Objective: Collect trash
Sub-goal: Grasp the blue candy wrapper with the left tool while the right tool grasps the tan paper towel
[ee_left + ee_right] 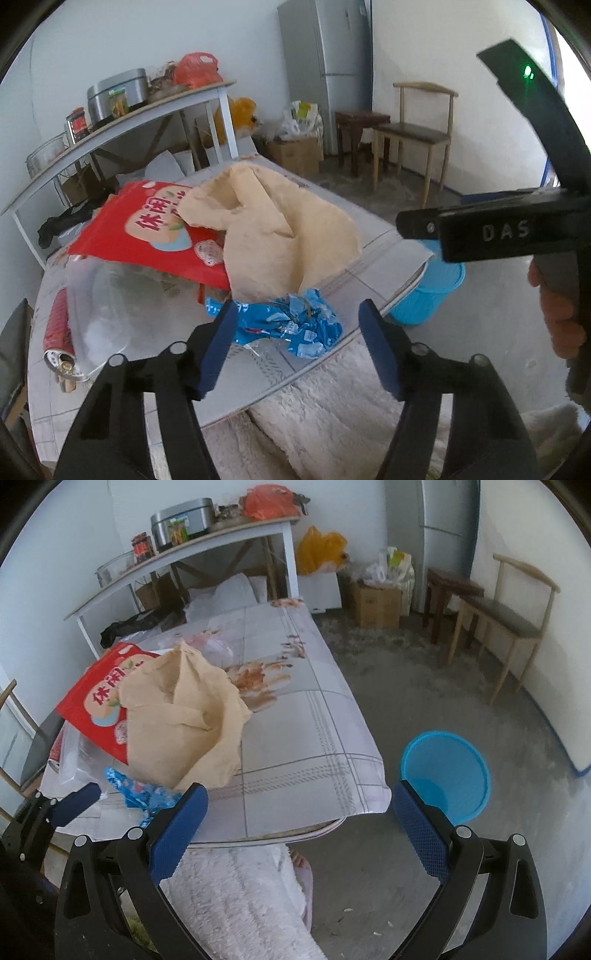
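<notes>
A crumpled blue wrapper (291, 325) (142, 790) lies near the table's front edge. My left gripper (297, 314) is open, its blue fingertips on either side of the wrapper without pressing it. Behind the wrapper sit a crumpled beige paper (280, 225) (184, 716), a red snack bag (147, 232) (96, 709), a clear plastic bag (110, 302) and a red can (59, 332) lying on its side. My right gripper (299, 790) is open and empty over the table's near right corner. A blue bin (447, 771) (432, 291) stands on the floor to the right of the table.
The table (295, 720) has a checked cloth. A white fluffy garment (240, 897) on the person's lap and a foot (301, 864) are below its edge. A wooden chair (506, 620), a stool (450, 590), a cardboard box (376, 605), a fridge (325, 66) and a loaded side table (192, 542) line the back.
</notes>
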Motion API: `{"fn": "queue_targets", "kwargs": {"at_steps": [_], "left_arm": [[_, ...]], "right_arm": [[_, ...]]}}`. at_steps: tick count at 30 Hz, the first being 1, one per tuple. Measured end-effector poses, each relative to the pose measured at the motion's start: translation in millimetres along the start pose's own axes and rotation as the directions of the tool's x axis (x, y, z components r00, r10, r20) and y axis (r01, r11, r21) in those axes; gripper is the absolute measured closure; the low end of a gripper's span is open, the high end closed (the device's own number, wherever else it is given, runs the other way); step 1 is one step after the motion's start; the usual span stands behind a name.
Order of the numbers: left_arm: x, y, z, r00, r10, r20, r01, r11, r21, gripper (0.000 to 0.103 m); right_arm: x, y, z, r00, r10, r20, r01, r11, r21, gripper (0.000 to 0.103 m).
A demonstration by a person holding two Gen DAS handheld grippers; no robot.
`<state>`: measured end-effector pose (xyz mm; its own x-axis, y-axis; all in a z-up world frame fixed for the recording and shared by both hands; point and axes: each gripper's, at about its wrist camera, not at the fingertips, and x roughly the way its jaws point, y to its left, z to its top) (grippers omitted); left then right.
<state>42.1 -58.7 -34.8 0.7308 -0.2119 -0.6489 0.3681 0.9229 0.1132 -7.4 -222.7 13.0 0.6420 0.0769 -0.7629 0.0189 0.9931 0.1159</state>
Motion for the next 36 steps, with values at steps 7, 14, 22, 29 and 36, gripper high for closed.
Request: {"fn": "queue_targets", "kwargs": {"at_steps": [7, 14, 22, 29, 36], "left_arm": [[36.7, 3.8, -7.3, 0.991, -0.049, -0.126, 0.045, 0.998, -0.039, 0.058], [38.6, 16.7, -10.2, 0.989, -0.084, -0.125, 0.069, 0.991, -0.117, 0.07], [38.7, 27.4, -12.6, 0.987, -0.116, -0.113, 0.097, 0.983, -0.156, 0.075], [36.5, 28.3, -11.6, 0.985, -0.135, -0.107, 0.115, 0.978, -0.176, 0.075], [36.1, 30.7, -12.5, 0.984, -0.145, -0.101, 0.124, 0.975, -0.186, 0.075]], "right_arm": [[16.1, 1.9, 29.6, 0.984, 0.178, -0.026, -0.178, 0.984, 0.014, 0.008], [64.1, 41.7, 56.1, 0.928, 0.332, -0.17, -0.35, 0.933, -0.088, 0.008], [83.7, 47.8, 75.6, 0.924, 0.343, -0.168, -0.365, 0.923, -0.123, 0.008], [71.3, 75.4, 76.3, 0.905, 0.392, -0.166, -0.425, 0.837, -0.343, 0.008], [72.3, 88.5, 67.6, 0.917, 0.336, -0.213, -0.398, 0.763, -0.51, 0.008]]}}
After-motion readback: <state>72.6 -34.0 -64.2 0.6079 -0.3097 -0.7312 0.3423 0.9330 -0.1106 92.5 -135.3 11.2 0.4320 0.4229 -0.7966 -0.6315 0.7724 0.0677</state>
